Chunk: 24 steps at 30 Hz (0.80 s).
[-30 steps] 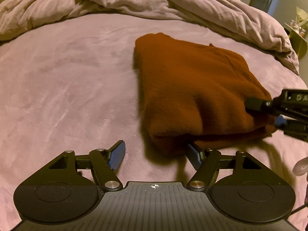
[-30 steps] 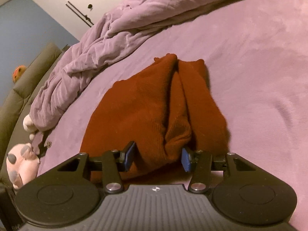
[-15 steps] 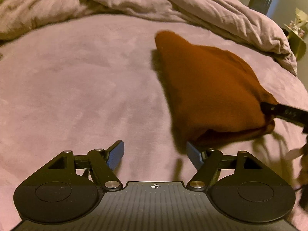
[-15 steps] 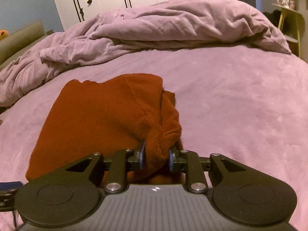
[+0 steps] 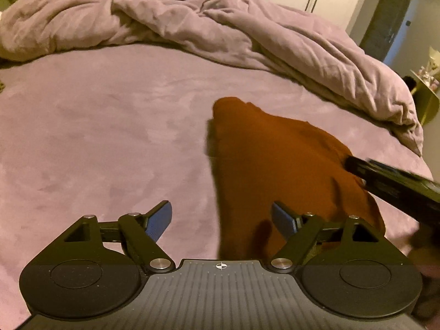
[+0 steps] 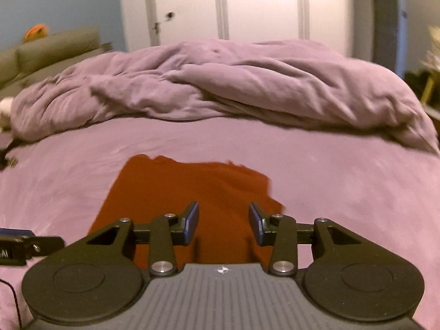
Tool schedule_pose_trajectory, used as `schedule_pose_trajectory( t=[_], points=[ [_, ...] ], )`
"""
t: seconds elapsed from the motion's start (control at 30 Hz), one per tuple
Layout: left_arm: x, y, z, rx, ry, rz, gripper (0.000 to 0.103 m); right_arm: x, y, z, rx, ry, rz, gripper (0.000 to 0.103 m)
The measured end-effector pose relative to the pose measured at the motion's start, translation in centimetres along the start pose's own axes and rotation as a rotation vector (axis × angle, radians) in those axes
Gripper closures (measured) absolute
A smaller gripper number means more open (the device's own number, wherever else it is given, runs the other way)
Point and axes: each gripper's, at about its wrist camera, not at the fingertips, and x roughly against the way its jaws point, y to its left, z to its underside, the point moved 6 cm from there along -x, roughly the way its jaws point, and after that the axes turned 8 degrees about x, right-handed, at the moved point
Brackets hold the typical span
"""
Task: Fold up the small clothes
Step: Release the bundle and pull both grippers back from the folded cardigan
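Observation:
A folded rust-brown knit garment (image 5: 275, 170) lies flat on the purple bedspread (image 5: 110, 137). My left gripper (image 5: 222, 218) is open and empty at the garment's near left edge, its right finger over the cloth. My right gripper (image 6: 223, 224) is open above the garment (image 6: 192, 189), with nothing held between the jaws. The right gripper's body shows blurred at the right of the left wrist view (image 5: 390, 184). The left gripper's tip shows at the left edge of the right wrist view (image 6: 24, 244).
A rumpled purple duvet (image 6: 220, 88) is heaped along the far side of the bed. White wardrobe doors (image 6: 261, 8) stand behind it. A green sofa (image 6: 49, 52) is at the far left. A small side table (image 5: 423, 99) stands at the right.
My right gripper was shut on the garment's fold; it has opened and drawn back, and the garment now lies flat. The left gripper stayed open.

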Motion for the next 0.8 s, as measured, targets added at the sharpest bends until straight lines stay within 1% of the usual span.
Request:
schedule_pose_trajectory(
  t=[0.1, 0.17, 0.23, 0.27, 0.33, 0.37, 0.4, 0.43, 0.47, 0.5, 0.57, 0.63, 0.7, 0.73, 0.8],
  points=[
    [-0.8, -0.7, 0.4, -0.024, 0.008, -0.021, 0.018, -3.3, 0.5, -1.3, 0.032, 0.037, -0.003, 0.064],
    [-1.1, -0.7, 0.3, -0.028, -0.003, -0.037, 0.017, -5.0, 0.5, -1.6, 0.053, 0.061, 0.01, 0.065],
    [-1.6, -0.7, -0.2, -0.022, -0.008, -0.061, 0.017, -7.0, 0.4, -1.4, 0.092, 0.09, 0.033, 0.065],
    [-1.9, -0.8, -0.6, -0.014, -0.006, -0.063, 0.017, -7.9, 0.2, -1.0, 0.108, 0.121, 0.048, 0.065],
    [-2.5, -1.3, -1.6, -0.006, -0.011, -0.059, 0.017, -9.3, -0.7, -0.1, 0.142, 0.15, 0.085, 0.063],
    [-2.7, -1.6, -2.1, -0.01, -0.016, -0.06, 0.017, -9.7, -1.3, 0.2, 0.14, 0.154, 0.094, 0.058],
    [-3.1, -2.1, -2.6, -0.018, -0.025, -0.061, 0.017, -10.0, -1.9, 0.5, 0.131, 0.154, 0.103, 0.055],
    [-3.4, -2.4, -3.1, -0.023, -0.035, -0.061, 0.015, -10.2, -2.3, 0.7, 0.114, 0.155, 0.103, 0.05],
    [-3.8, -2.8, -3.5, -0.025, -0.04, -0.062, 0.014, -10.5, -3.0, 1.0, 0.076, 0.16, 0.091, 0.047],
    [-4.4, -3.1, -4.0, -0.028, -0.036, -0.063, 0.014, -10.6, -3.4, 1.1, 0.039, 0.167, 0.079, 0.045],
    [-5.7, -3.7, -4.7, -0.025, -0.013, -0.064, 0.014, -10.5, -3.8, 0.8, -0.008, 0.183, 0.064, 0.045],
    [-7.0, -4.1, -5.1, -0.008, 0.005, -0.062, 0.012, -9.8, -3.5, -0.2, -0.025, 0.153, 0.053, 0.048],
    [-8.4, -4.3, -5.1, -0.005, 0.023, -0.077, 0.011, -9.1, -2.9, -1.3, -0.005, 0.107, 0.065, 0.051],
    [-9.2, -4.4, -5.0, -0.018, 0.029, -0.084, 0.008, -9.1, -2.8, -1.8, 0.009, 0.09, 0.074, 0.052],
    [-10.0, -4.7, -4.7, -0.05, 0.031, -0.1, 0.005, -9.8, -2.7, -2.1, 0.037, 0.104, 0.093, 0.053]
  ],
)
